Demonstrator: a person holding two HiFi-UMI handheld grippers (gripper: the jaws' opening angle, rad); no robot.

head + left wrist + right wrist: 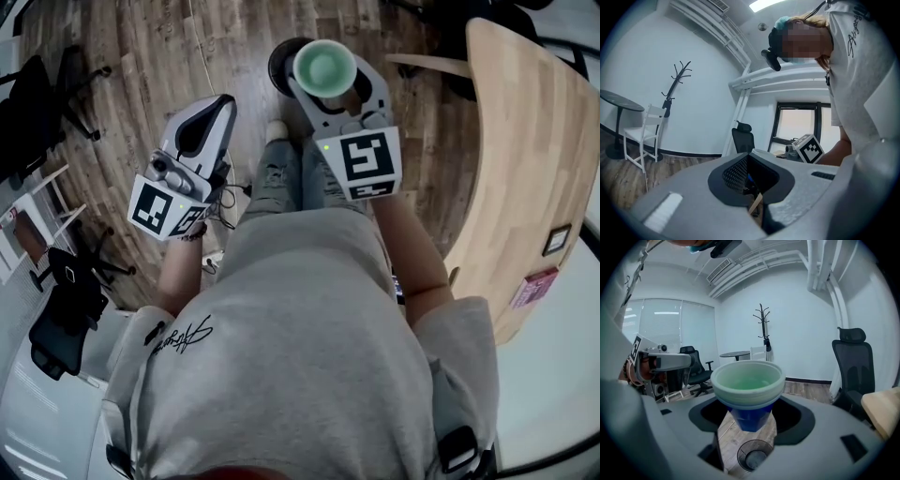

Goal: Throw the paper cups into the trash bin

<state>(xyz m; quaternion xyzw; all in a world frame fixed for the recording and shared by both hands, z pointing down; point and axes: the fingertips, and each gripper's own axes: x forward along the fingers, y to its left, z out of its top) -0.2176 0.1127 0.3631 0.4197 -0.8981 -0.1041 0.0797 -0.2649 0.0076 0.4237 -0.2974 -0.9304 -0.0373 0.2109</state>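
Right jaws grip paper cups (747,380) over bin (752,456), wooden floor (141,56); left jaws closed.

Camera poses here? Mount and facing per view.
Head view: on the person's head, steeply down; shirt, forearms, left claw, right claw.
Left gripper view: on left claw, tilted up at wall and torso.
Right gripper view: along right claw, over paper cup and trash bin; left claw visible.
Shared: head and right views show cup and bin.

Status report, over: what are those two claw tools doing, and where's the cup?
Right gripper shut on paper cup, upright, over trash bin. Left gripper shut, empty, off to the side. Nothing between cup and bin.
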